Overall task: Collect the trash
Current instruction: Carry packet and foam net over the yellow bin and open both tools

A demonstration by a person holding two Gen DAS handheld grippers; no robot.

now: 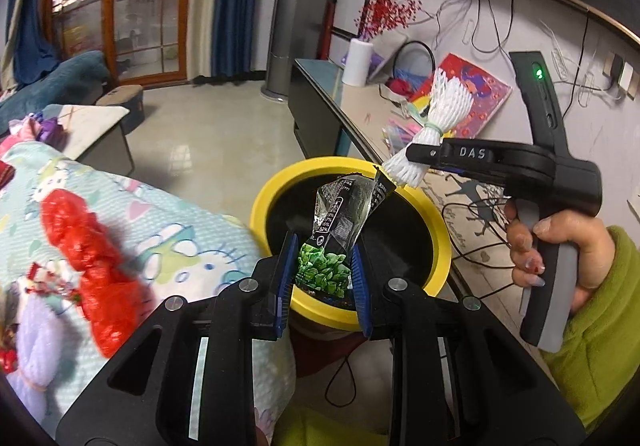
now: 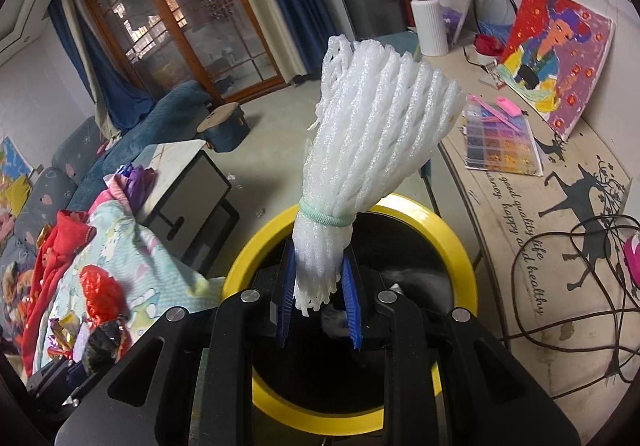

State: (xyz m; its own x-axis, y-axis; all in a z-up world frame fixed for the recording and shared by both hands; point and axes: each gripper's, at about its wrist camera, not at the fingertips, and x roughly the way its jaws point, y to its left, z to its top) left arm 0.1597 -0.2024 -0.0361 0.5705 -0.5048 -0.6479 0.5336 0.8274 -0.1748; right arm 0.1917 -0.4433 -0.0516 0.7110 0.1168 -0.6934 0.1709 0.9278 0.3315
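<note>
A round bin with a yellow rim and black inside stands below both grippers; it also shows in the right wrist view. My left gripper is shut on a snack wrapper, clear and black with green print, held above the bin's mouth. My right gripper is shut on a white foam net bundle tied with a pale green band, also above the bin. In the left wrist view the right gripper holds the foam bundle over the bin's far rim.
A red crumpled plastic bag lies on a cartoon-print blanket at left, with more wrappers near it. A low cabinet at right holds cables, a painting and a white vase. A small table stands behind.
</note>
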